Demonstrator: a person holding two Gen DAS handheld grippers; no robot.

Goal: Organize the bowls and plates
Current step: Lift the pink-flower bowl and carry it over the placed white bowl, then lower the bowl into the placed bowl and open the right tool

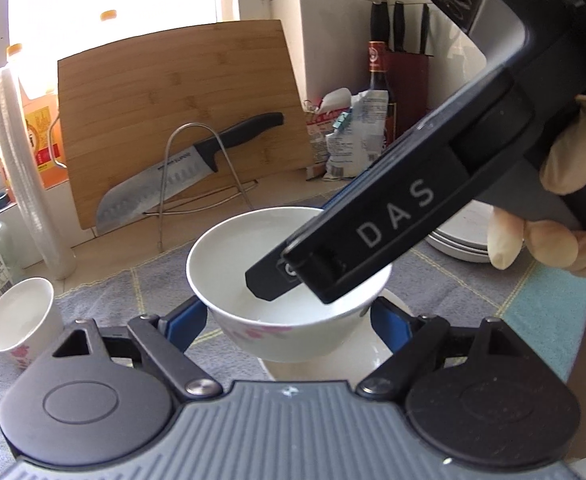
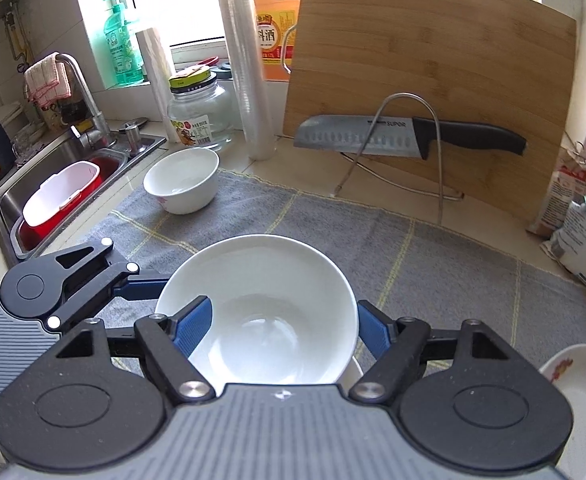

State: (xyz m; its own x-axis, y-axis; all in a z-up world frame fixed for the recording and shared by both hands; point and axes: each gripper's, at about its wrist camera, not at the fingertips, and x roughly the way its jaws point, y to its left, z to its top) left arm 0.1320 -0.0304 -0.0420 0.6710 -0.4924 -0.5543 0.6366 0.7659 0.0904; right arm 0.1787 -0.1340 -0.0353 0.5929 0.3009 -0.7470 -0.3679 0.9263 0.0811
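Both grippers hold one white porcelain bowl (image 2: 261,312) low in the centre of both views. The left gripper (image 1: 291,316) spans its outer walls with its blue pads; the right gripper (image 2: 281,326) pinches the near rim, one finger (image 2: 193,328) inside. Glazed, rigid and slick, it would likely chip if dropped. The grey dish mat (image 2: 433,264) ahead lies open; the smaller bowl (image 2: 183,184) sits upper left, the knife (image 2: 405,138) and cutting board (image 2: 433,72) behind.
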